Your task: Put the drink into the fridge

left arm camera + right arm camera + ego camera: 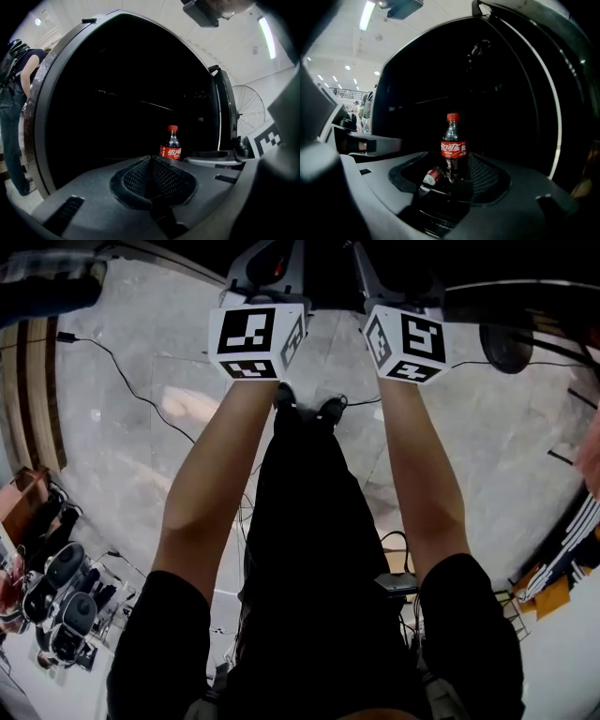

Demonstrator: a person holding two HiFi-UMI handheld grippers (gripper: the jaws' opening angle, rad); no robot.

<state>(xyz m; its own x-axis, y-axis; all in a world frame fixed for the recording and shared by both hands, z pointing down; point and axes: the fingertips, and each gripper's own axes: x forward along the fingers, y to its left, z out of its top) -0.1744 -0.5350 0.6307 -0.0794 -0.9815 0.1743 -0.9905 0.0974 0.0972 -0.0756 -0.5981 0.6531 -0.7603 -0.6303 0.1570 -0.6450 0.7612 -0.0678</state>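
Observation:
A small cola bottle [452,143] with a red cap and red label stands upright in front of the dark fridge interior [497,79]. My right gripper [450,177] is open, and the bottle's lower part sits in the wide gap between its pads; its base is hidden, and I cannot tell whether a pad touches it. In the left gripper view the same bottle [171,144] shows beyond my left gripper [150,161], which is shut with its mesh pads pressed together on nothing. In the head view only the two marker cubes [255,341] [408,341] show; the jaws are out of sight.
The fridge opening [117,93] fills both gripper views, its door [226,110] standing open at the right. A standing fan [248,112] is behind the door. A person [14,93] stands at the left. Cables [122,371] and gear [56,596] lie on the floor.

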